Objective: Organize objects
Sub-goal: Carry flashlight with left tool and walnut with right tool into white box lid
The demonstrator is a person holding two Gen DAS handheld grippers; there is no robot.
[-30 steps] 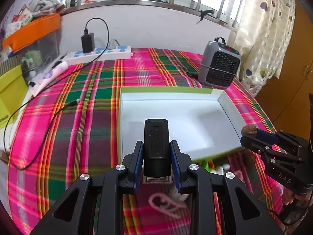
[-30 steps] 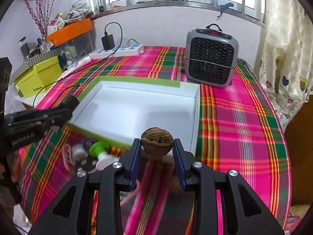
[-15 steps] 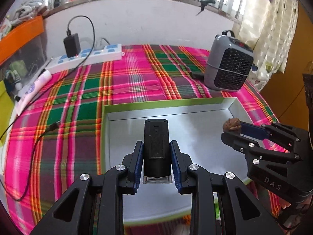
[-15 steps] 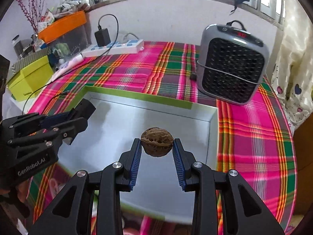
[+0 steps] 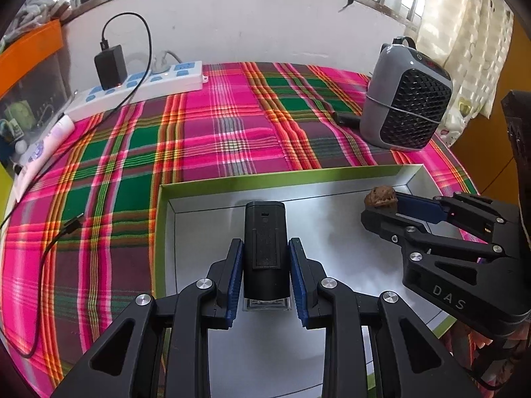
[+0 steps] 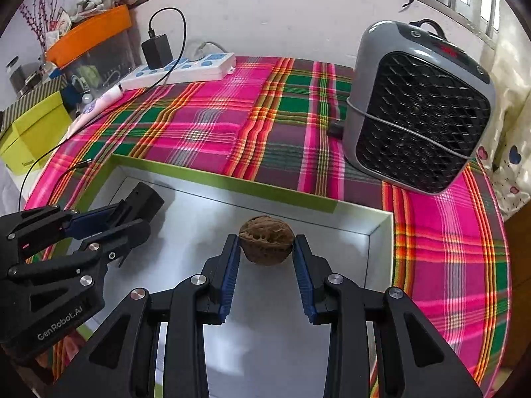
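Note:
My left gripper [image 5: 265, 248] is shut on a black cylindrical device [image 5: 265, 245] and holds it over the left part of a white box lid with a green rim [image 5: 282, 177]. My right gripper [image 6: 266, 243] is shut on a brown walnut [image 6: 266, 240] and holds it over the right part of the same lid [image 6: 378, 232]. Each gripper shows in the other's view: the right one with the walnut [image 5: 381, 197], the left one with the black device [image 6: 146, 199]. Both held objects hang just above the lid's floor.
A grey fan heater [image 6: 418, 112] stands behind the lid at the right. A white power strip with a black charger [image 5: 139, 84] lies at the back left, its cable trailing over the plaid cloth [image 5: 215, 132]. A yellow-green box [image 6: 30, 136] sits at the far left.
Both grippers have moved forward over the lid and lower into it, still holding their objects. The small items in front of the lid have dropped out of sight.

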